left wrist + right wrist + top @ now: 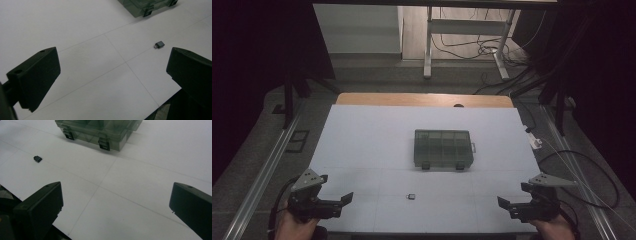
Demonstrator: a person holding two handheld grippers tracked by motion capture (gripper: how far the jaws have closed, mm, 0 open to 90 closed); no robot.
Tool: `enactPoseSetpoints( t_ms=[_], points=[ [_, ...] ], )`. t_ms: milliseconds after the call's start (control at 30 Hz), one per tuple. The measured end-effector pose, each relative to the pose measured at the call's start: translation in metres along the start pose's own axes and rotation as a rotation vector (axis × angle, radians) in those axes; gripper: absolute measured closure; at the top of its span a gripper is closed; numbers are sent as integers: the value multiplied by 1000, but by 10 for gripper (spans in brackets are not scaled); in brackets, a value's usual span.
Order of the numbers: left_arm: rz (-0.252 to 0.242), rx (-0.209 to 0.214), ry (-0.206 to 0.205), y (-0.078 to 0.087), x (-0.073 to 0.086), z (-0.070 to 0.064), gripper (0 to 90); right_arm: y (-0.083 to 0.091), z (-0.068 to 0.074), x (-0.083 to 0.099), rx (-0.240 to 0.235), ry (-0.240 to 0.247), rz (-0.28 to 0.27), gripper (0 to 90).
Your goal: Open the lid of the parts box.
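A smoky transparent compartment box (443, 148) with two dark front latches lies shut at the middle of the white table sheet (372, 135). A small dark grey block (411, 196) rests on the sheet in front of it, nearer the front edge. My left gripper (336, 191) stands open at the front left corner with nothing between its jaws. In the left gripper view the block (159, 45) lies ahead to the right of the left gripper (113, 75), and a corner of the box (147, 6) shows at the top. My right gripper (515, 196) is open and empty at the front right. In the right gripper view the right gripper (116, 207) faces the box (100, 131), with the block (37, 158) off to the left.
A small white object (536, 142) lies by the sheet's right edge, with cables (582, 175) trailing beside it. A strip of wooden tabletop (422, 99) shows past the sheet's far edge. Table legs and more cables (472, 47) stand on the floor beyond.
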State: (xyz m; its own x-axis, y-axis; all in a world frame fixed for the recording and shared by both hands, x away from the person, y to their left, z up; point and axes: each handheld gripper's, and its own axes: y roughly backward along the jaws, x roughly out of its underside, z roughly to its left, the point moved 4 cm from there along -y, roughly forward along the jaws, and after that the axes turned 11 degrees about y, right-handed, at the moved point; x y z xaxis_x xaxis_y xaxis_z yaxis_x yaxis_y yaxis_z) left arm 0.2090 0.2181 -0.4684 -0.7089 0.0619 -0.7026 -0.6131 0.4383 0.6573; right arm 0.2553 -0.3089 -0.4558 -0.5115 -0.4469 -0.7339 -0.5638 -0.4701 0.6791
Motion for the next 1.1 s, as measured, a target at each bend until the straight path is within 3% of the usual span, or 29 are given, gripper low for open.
enactPoseSetpoints(
  t_ms=[267,500,1100],
  points=[
    [-8,34,-25,-8,-5,-2,0,-4,-2,-9,-5,36,-26,0],
    [7,109,-34,-18,-10,-3,0,-9,-4,-17,-46,26,-35,0],
    [-3,119,-45,-36,-30,-3,0,-27,-13,-37,-32,57,-38,0]
  ],
)
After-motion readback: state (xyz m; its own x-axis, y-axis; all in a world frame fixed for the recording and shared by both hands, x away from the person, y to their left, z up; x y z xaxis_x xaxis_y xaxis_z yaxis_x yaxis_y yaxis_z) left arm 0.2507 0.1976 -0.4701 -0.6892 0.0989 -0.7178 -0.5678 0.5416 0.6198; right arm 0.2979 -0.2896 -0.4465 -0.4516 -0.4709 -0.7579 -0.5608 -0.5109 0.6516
